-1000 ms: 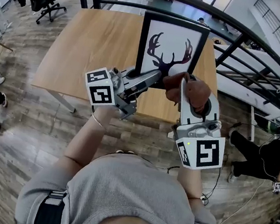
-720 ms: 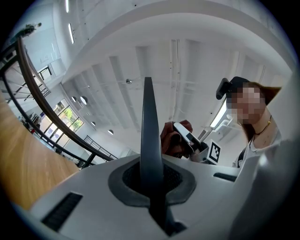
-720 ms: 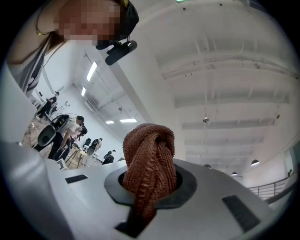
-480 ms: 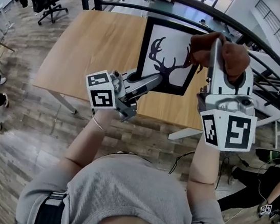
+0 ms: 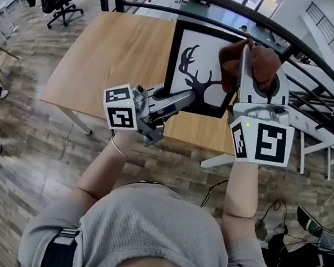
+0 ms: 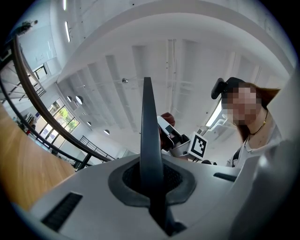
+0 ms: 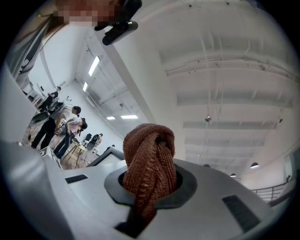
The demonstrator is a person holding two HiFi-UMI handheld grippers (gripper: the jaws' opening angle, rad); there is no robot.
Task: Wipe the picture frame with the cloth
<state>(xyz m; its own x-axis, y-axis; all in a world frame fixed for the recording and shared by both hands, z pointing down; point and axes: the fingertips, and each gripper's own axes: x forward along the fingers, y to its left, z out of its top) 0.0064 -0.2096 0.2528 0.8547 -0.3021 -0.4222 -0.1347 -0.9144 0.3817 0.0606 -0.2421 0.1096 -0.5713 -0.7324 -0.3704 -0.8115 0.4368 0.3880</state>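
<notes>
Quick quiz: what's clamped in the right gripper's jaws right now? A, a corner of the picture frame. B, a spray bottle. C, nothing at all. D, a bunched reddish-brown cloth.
D: in the right gripper view, the right gripper has its jaws shut on a bunched reddish-brown cloth, while the picture frame is gripped at its lower edge by the left gripper.

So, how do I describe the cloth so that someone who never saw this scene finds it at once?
Start at the light wooden table and find the black picture frame with the antler print held over it. At the frame's right edge is the rust-brown knitted cloth, bunched in the right gripper; nothing else nearby is soft and crumpled.
</notes>
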